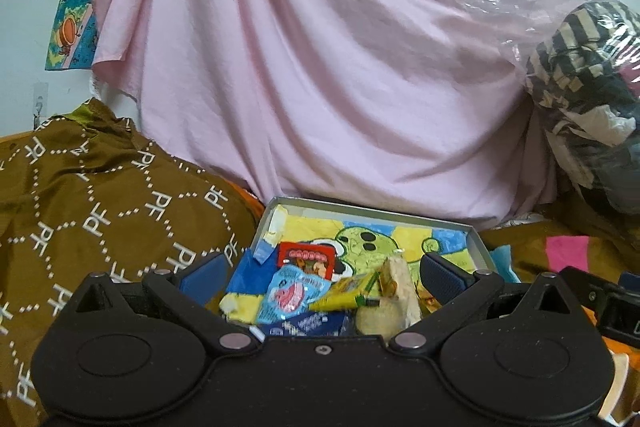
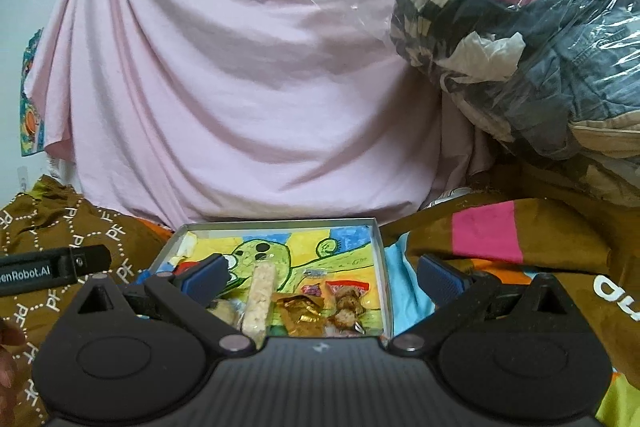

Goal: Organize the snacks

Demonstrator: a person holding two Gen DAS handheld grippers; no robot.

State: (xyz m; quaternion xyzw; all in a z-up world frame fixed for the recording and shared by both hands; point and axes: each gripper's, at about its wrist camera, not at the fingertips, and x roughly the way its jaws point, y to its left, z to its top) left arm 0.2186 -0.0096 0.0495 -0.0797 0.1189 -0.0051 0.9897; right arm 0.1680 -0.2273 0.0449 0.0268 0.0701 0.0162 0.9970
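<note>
The snacks sit bunched at the near end of a shallow grey tray (image 2: 379, 251) lined with a cartoon drawing, and the one I read as the next pick is the long clear packet of pale puffed pieces (image 2: 259, 297). In my right wrist view its long axis runs almost straight away from me, lying just ahead of the right gripper (image 2: 320, 277) and a little left of centre, near the left blue pad (image 2: 206, 277). Those jaws stand wide apart and hold nothing. To the packet's right lie a crumpled gold wrapper (image 2: 302, 311) and a clear pack of brown lumps (image 2: 348, 305). In the left wrist view the left gripper (image 1: 320, 273) is likewise spread wide and empty, hovering over a red packet (image 1: 306, 259), a light-blue sachet (image 1: 290, 295) and a yellow tube-shaped wrapper (image 1: 348, 295); the same pale packet (image 1: 398, 285) sits toward its right finger. Both grippers seem about equally near, but the right one is better lined up, so I judge a slight shift left would bracket the packet across its narrow width. Print on the wrappers is too blurred to read. Legible writing: "PF" repeated on the brown cloth (image 1: 100, 211), and "enRobot.AI" on the other gripper's body (image 2: 48, 269). A pink sheet (image 2: 240, 67) hangs behind.
</note>
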